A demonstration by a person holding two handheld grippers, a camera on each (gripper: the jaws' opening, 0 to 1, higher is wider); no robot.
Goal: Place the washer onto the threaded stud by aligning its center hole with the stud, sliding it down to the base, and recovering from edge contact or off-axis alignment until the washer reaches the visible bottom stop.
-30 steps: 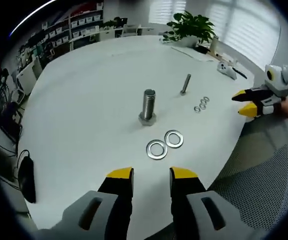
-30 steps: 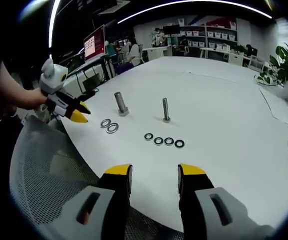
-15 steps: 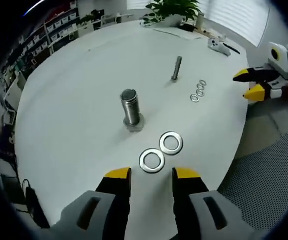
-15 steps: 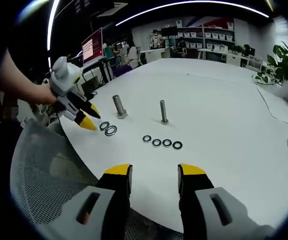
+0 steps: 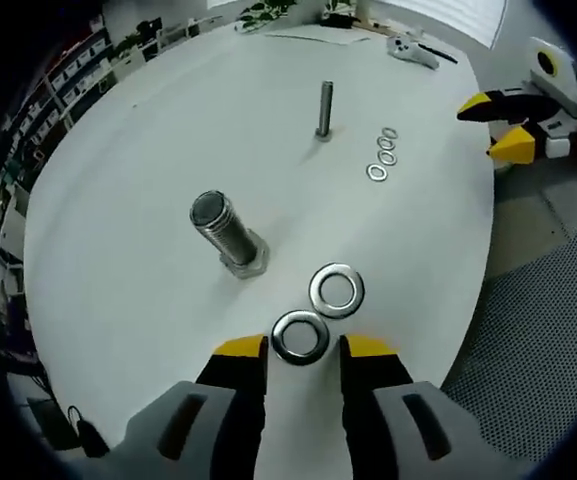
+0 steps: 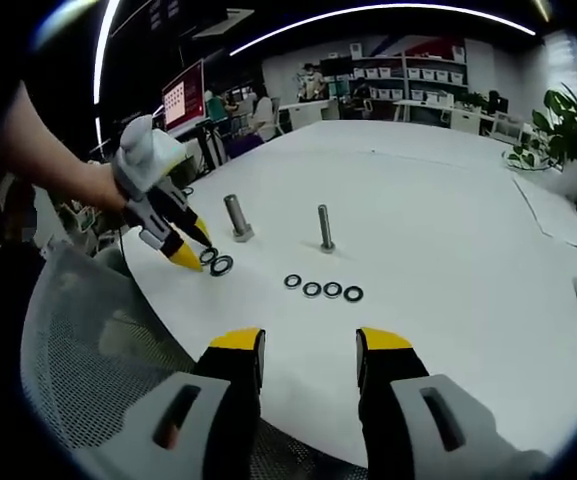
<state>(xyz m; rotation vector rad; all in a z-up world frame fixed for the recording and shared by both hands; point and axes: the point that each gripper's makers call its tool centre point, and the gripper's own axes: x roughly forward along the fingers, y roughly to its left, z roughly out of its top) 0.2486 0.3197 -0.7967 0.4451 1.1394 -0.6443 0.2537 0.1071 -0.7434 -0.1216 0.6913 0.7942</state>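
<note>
Left gripper (image 5: 303,349) open, empty, straddling near washer (image 5: 300,336) flat on table (image 5: 118,200) beside big threaded stud (image 5: 226,230); right gripper (image 6: 308,342) open, idle. Probably thin, stiff, slippery steel: best pinched across outer rim, hole unobstructed

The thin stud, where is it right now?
In the left gripper view, the thin stud stands upright on the white table, beyond the thick bolt, beside the small washers.

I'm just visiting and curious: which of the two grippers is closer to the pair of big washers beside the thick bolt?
Left. The left gripper has its open jaws around the nearer large washer; the right gripper hangs back over the table edge.
</note>
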